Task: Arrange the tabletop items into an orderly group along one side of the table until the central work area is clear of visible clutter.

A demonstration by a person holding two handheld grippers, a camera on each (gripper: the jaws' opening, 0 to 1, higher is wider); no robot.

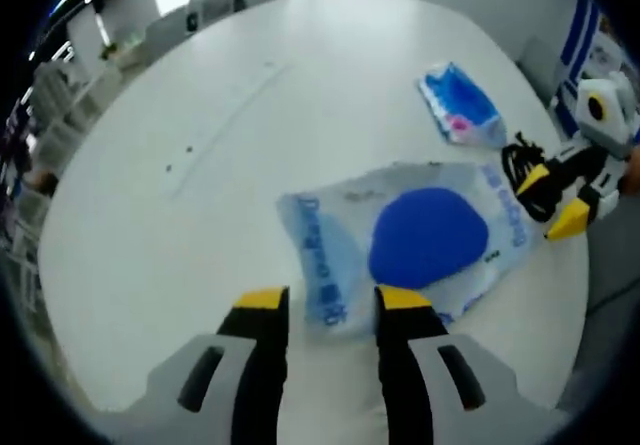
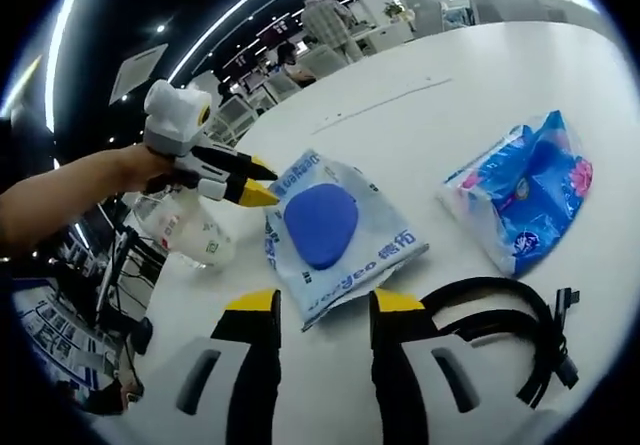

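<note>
A clear plastic bag (image 1: 420, 235) with blue print and a blue oval pad inside lies flat on the white round table (image 1: 200, 165). My left gripper (image 1: 332, 305) is open, its yellow-tipped jaws on either side of the bag's near corner. My right gripper (image 1: 552, 205) comes in from the right, open, beside a black coiled cable (image 1: 520, 160). A blue tissue pack (image 1: 460, 105) lies farther back. In the right gripper view my right gripper (image 2: 324, 305) stands open just short of the bag (image 2: 335, 230). The cable (image 2: 500, 325) lies at the lower right, with the tissue pack (image 2: 530, 190) above it. A hand holds the left gripper (image 2: 262, 183) at the bag's far edge.
A clear packet with a red label (image 2: 190, 230) lies near the table's edge, under the left gripper. Much of the tabletop (image 2: 450, 85) beyond the items is bare white. Office chairs, desks and shelves (image 1: 60, 95) stand around the table.
</note>
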